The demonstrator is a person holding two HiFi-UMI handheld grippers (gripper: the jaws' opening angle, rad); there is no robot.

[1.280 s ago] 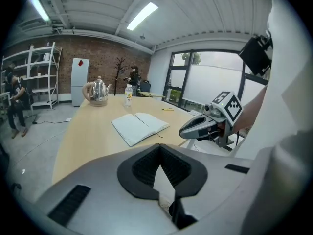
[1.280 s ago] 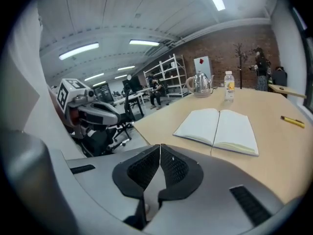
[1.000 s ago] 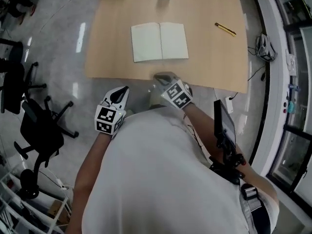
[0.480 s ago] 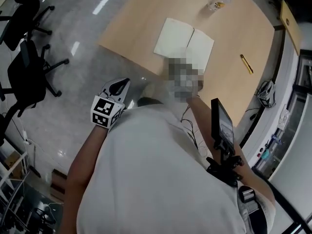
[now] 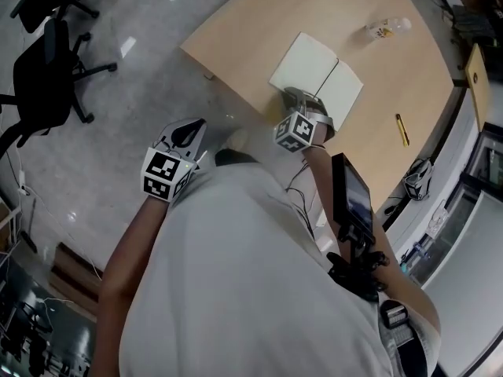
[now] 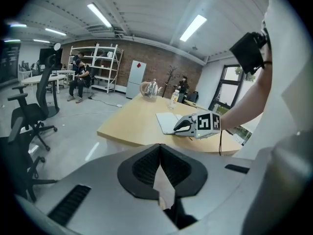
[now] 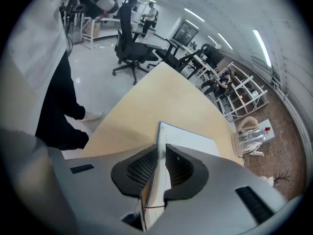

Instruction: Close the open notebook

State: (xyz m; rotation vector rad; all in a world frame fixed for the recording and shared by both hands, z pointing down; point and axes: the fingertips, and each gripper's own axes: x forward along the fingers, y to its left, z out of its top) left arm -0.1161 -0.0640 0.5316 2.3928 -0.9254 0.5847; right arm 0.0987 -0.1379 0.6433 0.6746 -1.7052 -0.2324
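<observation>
The open notebook (image 5: 313,67) lies flat, white pages up, on the light wooden table (image 5: 251,22). My right gripper (image 5: 294,99) is at the notebook's near edge by the spine. In the right gripper view the jaws (image 7: 158,168) are shut on a thin edge of the notebook (image 7: 188,142), which stands upright between them. My left gripper (image 5: 189,134) hangs off the table over the floor, shut and empty (image 6: 160,182). From the left gripper view I see the right gripper (image 6: 188,126) resting at the notebook (image 6: 167,121).
A plastic bottle (image 5: 387,28) lies at the table's far side. A yellow pen (image 5: 402,129) lies to the right of the notebook. A glass kettle (image 7: 249,137) stands farther back. Black office chairs (image 5: 51,69) stand on the floor at left.
The right gripper moved forward from the table's near edge onto the notebook and shut on its edge. The head camera swung round. The left gripper stayed in place.
</observation>
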